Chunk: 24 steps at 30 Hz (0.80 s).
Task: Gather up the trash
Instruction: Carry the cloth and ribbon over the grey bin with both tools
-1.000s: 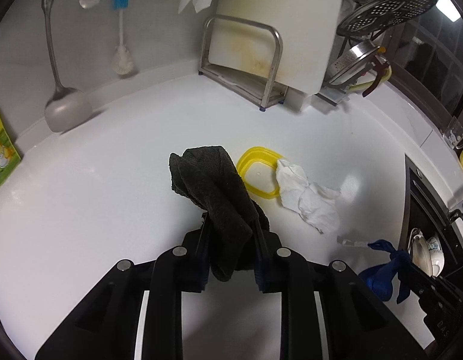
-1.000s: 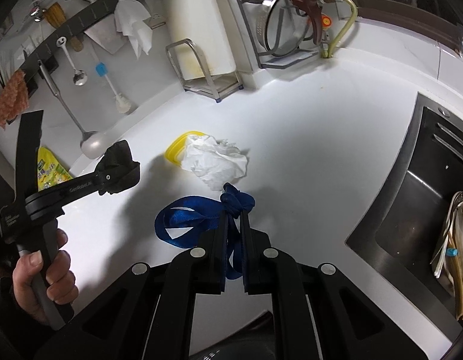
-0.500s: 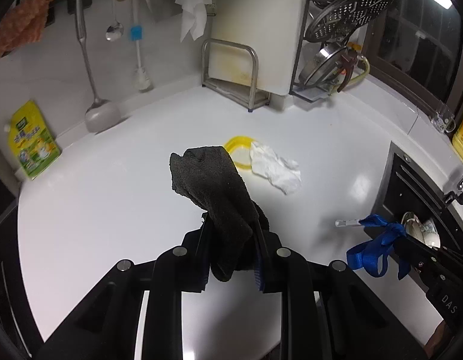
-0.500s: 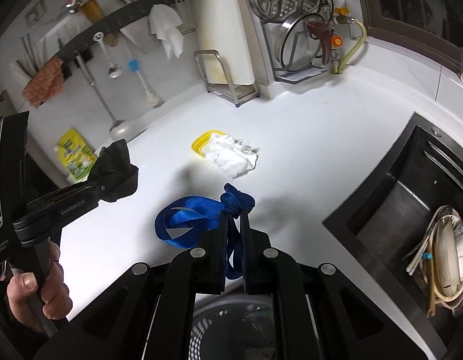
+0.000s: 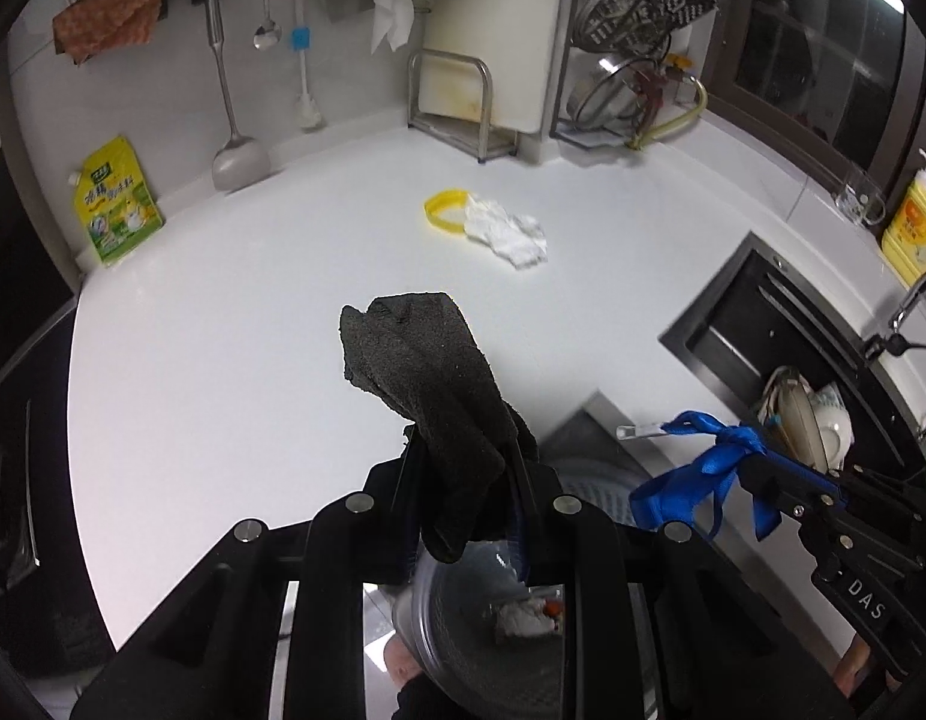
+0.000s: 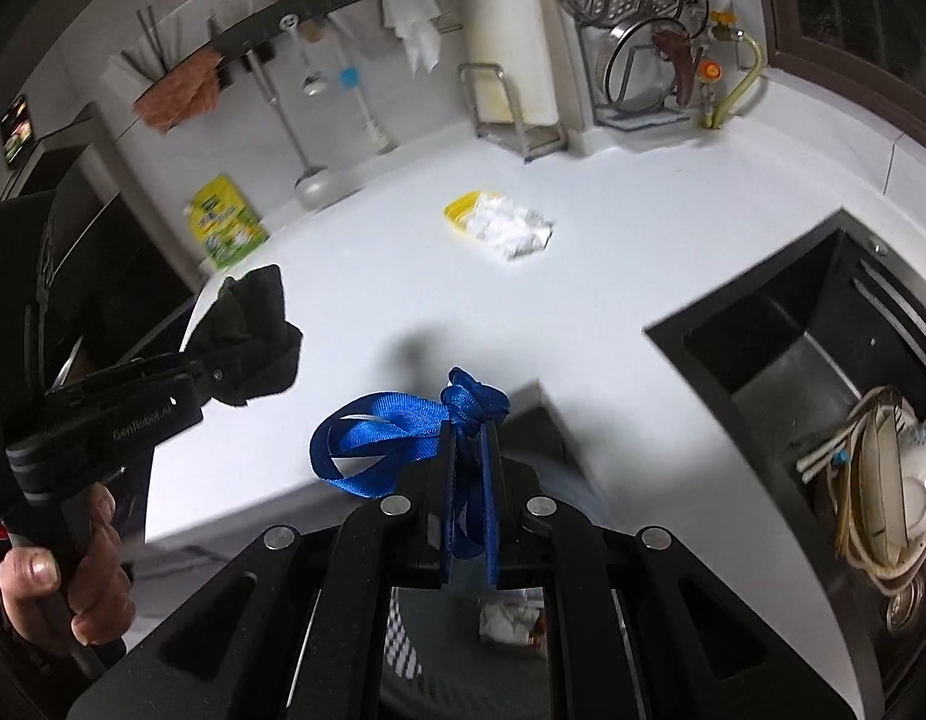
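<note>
My left gripper [image 5: 463, 450] is shut on a dark grey cloth [image 5: 427, 384] and holds it past the counter's front edge, above a trash bin [image 5: 493, 618]. My right gripper [image 6: 469, 438] is shut on a knotted blue ribbon [image 6: 391, 426], also over the bin [image 6: 511, 624]. The ribbon [image 5: 697, 468] and right gripper show at the right of the left wrist view. The cloth [image 6: 253, 324] shows at the left of the right wrist view. A crumpled white tissue [image 5: 508, 234] lies on the white counter [image 5: 235, 324], half over a yellow lid [image 5: 442, 213].
A black sink [image 6: 823, 360] with dishes [image 6: 889, 480] is to the right. A cutting board rack [image 5: 463, 102], a pot-lid rack [image 5: 637, 66], hanging utensils [image 5: 235, 90] and a yellow-green pouch [image 5: 115, 204] line the back wall. A yellow soap bottle [image 5: 913, 228] stands far right.
Both grippers pulled back and up from the counter with the cloth and ribbon. The tissue and lid look farther away, and the bin now shows beneath the fingers.
</note>
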{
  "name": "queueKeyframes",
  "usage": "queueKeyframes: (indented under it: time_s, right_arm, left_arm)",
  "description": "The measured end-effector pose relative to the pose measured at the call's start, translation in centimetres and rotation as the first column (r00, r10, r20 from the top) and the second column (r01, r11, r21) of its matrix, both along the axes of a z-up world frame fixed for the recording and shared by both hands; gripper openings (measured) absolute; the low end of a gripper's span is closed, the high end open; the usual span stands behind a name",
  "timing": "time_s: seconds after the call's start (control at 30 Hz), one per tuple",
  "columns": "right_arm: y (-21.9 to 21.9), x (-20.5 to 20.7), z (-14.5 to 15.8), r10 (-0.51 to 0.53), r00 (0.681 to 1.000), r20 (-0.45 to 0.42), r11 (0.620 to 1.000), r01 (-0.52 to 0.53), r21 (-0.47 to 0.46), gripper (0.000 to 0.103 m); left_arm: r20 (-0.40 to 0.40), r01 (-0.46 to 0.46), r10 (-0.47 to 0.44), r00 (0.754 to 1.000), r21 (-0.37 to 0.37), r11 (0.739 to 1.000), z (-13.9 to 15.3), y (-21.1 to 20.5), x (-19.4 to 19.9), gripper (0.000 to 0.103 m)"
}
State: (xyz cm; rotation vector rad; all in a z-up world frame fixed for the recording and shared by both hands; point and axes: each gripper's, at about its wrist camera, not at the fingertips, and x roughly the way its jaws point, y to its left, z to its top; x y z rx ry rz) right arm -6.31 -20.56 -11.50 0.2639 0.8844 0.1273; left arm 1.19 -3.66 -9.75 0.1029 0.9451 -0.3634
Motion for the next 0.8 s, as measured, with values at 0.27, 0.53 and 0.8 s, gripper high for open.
queueKeyframes:
  time_s: [0.27,0.53,0.8]
  right_arm:
    - [-0.3,-3.9,-1.4,0.065,0.997,-0.05,0.998,-0.065,-0.004,0.008]
    - [-0.7,-5.7,-2.5,0.091,0.992,-0.087,0.996,-0.092,-0.009,0.008]
    - [-1.0,-6.2,-3.8,0.096,0.987,-0.127,0.995,-0.098,-0.01,0.008]
  left_arm:
    - [-0.046,-0.013,0.014,0.999,0.029,0.999,-2.1,-0.7,-5.4,0.022]
    - [-0.106,-0.024,0.028,0.994,0.039,0.999,-4.1,-1.2,-7.6,0.022]
    - [-0.175,-0.012,0.02,0.984,0.044,0.999,-5.9,-1.8,-8.4,0.023]
